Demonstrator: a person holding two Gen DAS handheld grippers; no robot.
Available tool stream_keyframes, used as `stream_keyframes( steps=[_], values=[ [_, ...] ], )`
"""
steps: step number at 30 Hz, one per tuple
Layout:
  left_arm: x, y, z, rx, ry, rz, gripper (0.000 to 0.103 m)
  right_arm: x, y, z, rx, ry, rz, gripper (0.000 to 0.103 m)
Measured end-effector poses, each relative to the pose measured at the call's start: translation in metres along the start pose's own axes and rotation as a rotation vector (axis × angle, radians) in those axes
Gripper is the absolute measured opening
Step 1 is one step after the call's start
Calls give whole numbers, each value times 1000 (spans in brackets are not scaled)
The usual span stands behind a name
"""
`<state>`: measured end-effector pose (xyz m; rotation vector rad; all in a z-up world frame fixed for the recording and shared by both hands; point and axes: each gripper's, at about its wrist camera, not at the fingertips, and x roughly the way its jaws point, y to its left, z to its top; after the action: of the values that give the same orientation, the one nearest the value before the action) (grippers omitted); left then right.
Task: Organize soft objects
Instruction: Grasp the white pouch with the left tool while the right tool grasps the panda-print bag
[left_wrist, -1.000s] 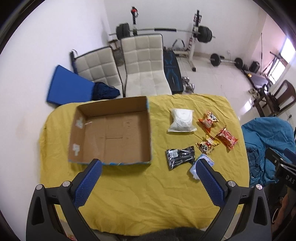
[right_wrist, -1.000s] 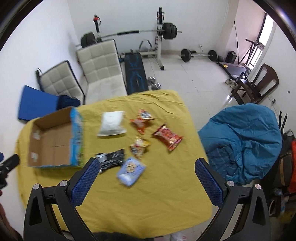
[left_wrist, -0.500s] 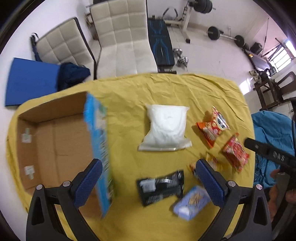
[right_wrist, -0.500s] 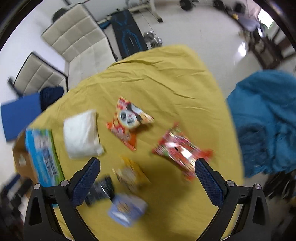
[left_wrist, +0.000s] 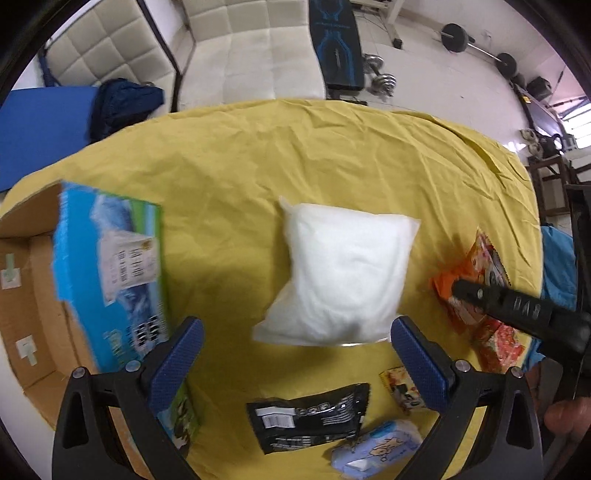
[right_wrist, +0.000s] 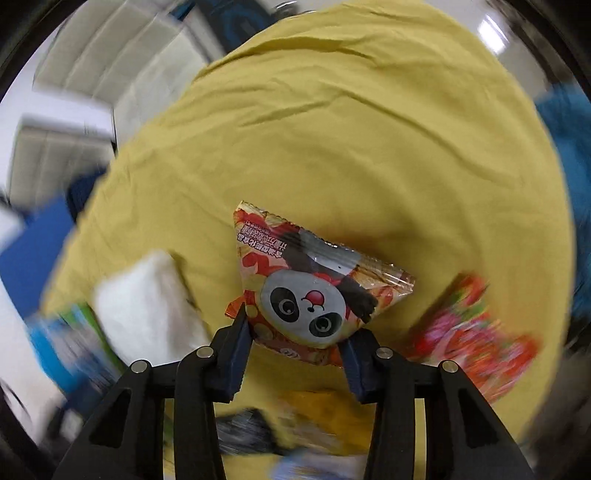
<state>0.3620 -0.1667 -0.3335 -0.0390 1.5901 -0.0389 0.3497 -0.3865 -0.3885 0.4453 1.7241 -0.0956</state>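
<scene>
Now right fingers (right_wrist: 297, 341) narrowed around panda snack bag (right_wrist: 314, 291), left fingers (left_wrist: 293, 338) wide apart, closer over white pouch (left_wrist: 343, 277).

Both wrist views look steeply down at the yellow cloth-covered table (left_wrist: 229, 184), the right much closer, sharing the white plastic pillow-shaped bag (left_wrist: 343, 280) (right_wrist: 147, 310).

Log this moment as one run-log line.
left gripper: open, over white pillow pack | right gripper: closing around panda snack bag, grip unclear | cardboard box: nothing visible inside
</scene>
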Motion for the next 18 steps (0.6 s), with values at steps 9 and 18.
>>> stream_keyframes(
  steps=[9, 18],
  values=[
    [53, -24, 22, 37, 129, -47, 103, -4, -9, 19, -136, 3, -117, 70],
    [59, -26, 12, 23, 72, -49, 75, -3, -37, 7, 88, -57, 43, 70]
  ],
)
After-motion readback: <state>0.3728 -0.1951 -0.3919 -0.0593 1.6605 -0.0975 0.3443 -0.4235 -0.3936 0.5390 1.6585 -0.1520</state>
